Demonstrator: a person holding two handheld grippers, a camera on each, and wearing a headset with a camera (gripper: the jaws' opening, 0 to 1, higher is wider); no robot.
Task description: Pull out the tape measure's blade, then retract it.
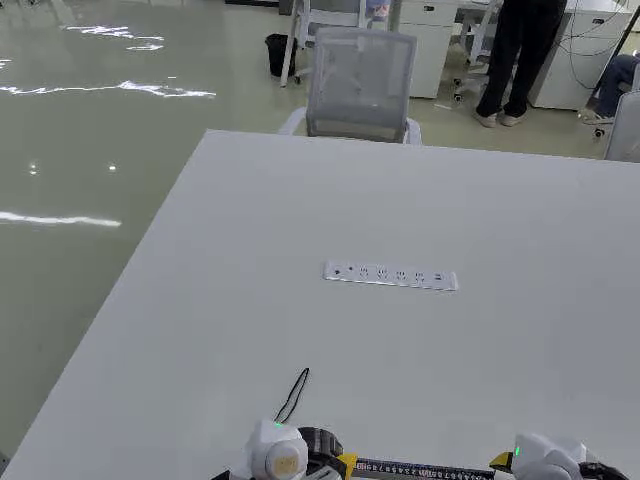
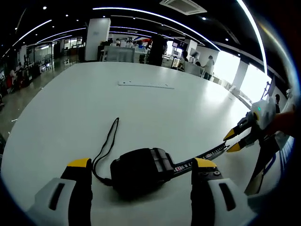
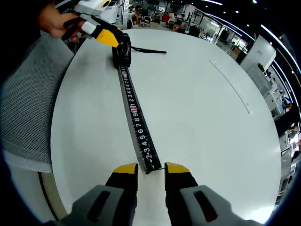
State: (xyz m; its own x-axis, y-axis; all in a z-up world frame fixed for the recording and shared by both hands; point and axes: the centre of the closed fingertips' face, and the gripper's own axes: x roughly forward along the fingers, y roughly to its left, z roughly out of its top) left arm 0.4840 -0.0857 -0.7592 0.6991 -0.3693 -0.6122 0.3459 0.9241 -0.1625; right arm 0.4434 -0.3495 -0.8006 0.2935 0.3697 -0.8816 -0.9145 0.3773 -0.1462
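A black tape measure case (image 2: 141,172) lies on the white table (image 1: 300,220) near its front edge, its strap loop (image 1: 293,395) trailing away. My left gripper (image 2: 142,164) is open, with the jaws standing wide on either side of the case and clear of it. The blade (image 3: 136,117) is drawn out flat along the table (image 3: 202,117) towards my right gripper (image 3: 151,168), whose yellow jaws are closed in on the blade's end. In the head view the left gripper (image 1: 277,455) and right gripper (image 1: 545,460) sit at the bottom edge with the blade (image 1: 420,468) between them.
A white power strip (image 1: 390,275) lies mid-table. A grey mesh chair (image 1: 360,85) stands at the far edge, and a person (image 1: 520,50) stands beyond it by white cabinets. The table's left edge drops to a glossy floor (image 1: 80,150).
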